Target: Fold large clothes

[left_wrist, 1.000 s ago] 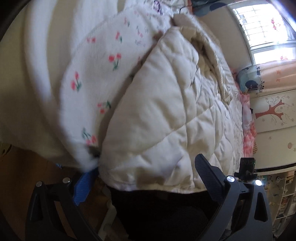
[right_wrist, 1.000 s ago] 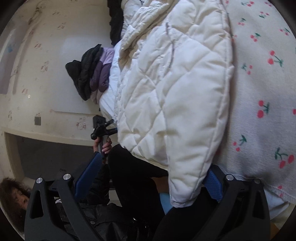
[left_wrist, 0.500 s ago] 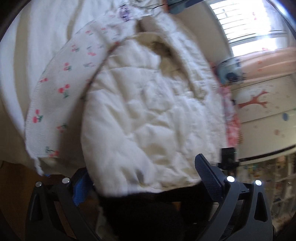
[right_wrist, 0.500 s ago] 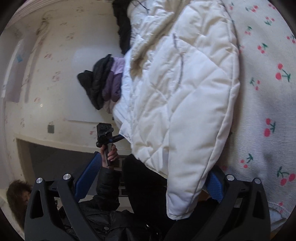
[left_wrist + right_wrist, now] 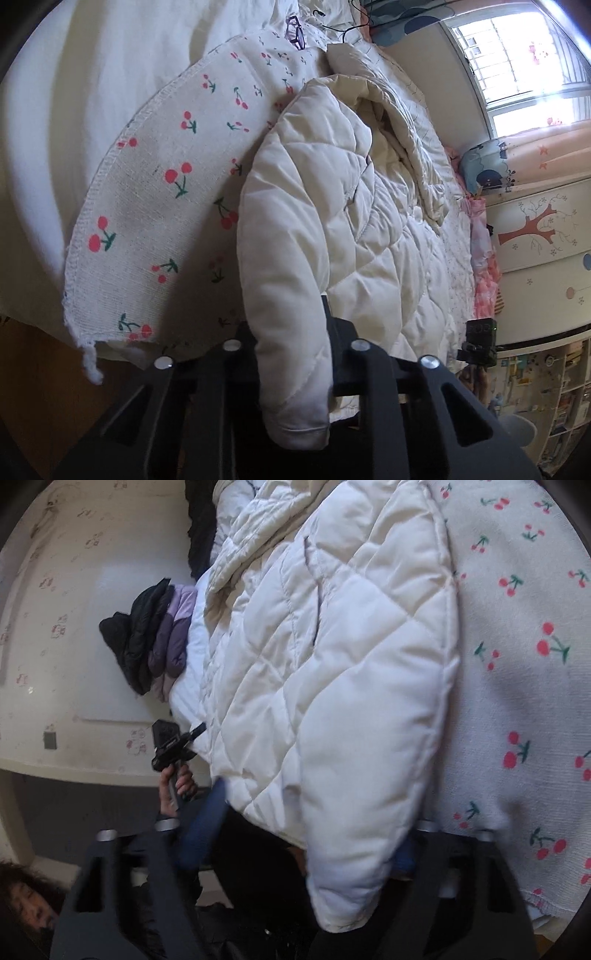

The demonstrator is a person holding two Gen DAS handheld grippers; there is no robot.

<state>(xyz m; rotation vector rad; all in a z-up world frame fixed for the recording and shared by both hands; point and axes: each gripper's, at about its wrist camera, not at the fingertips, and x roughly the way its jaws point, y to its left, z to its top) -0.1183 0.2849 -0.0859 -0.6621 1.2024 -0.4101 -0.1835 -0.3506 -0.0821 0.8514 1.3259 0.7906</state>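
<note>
1. Left wrist view: the quilted jacket (image 5: 332, 221), lying on the cherry-print blanket (image 5: 155, 192), is being pinched at its sleeve by the closed left gripper (image 5: 291, 350).
2. The jacket's hem is being enclosed by the right gripper (image 5: 314, 834); firm contact cannot be told.
3. Folding is judged underway; a coordinated lift is being called for next.

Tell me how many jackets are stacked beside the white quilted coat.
2: a black jacket outermost and a purple jacket between it and the white quilted coat. More may be hidden underneath.
</note>
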